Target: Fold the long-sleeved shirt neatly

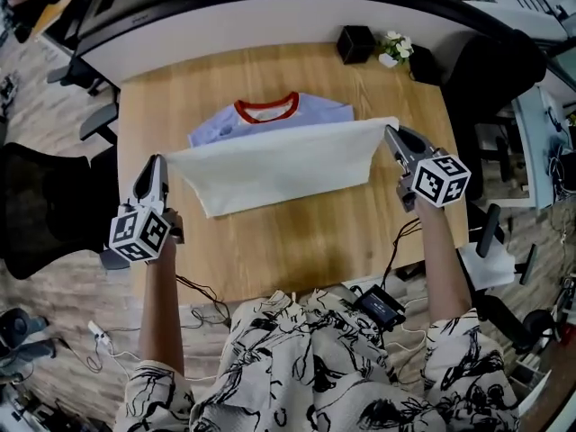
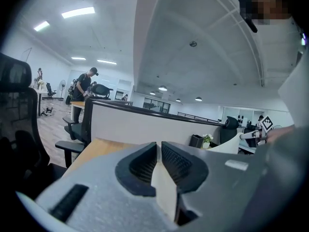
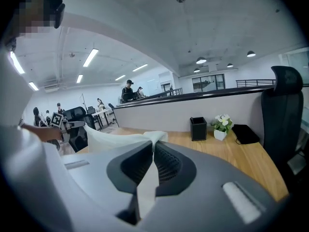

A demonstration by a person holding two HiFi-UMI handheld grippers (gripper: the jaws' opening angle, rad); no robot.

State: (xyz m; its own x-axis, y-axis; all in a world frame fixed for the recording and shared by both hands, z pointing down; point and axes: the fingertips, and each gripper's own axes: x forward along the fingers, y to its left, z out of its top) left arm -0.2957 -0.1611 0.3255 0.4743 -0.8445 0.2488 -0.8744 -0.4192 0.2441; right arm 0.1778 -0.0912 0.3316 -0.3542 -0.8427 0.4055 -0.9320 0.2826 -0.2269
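**Item: shirt** (image 1: 270, 165). Light blue body with a red collar (image 1: 266, 108). It lies near the middle of the wooden surface (image 1: 297, 250), collar end toward the far edge. A pale, whitish panel of the garment is raised off the wood and stretched in a taut line from one gripper to the other. This panel covers most of the body. Only the collar and the blue shoulders show beyond it, lying flat.

**Left gripper** (image 1: 160, 160). At the panel's left corner. The jaws are clenched on a thin fold of the pale fabric, which runs back between the ribbed pads in the left gripper view.

**Right gripper** (image 1: 392, 135). At the panel's right corner. The jaws are clenched on the fabric in the same way. In the right gripper view the cloth bunches just ahead of the pads and trails off to the left.

**Surface, other contents.** All at the far right corner, well apart from the shirt:
- a black box (image 1: 356, 43)
- a small pot of white flowers (image 1: 394, 49) just beside it
- a flat black object (image 3: 245, 133) next to the pot

**Surroundings.**
- A grey partition (image 1: 270, 16) along the far edge
- A black office chair (image 1: 45, 205) to the left
- A second chair (image 1: 490, 70) at the right
- Cables (image 1: 202, 300) hanging below the near edge
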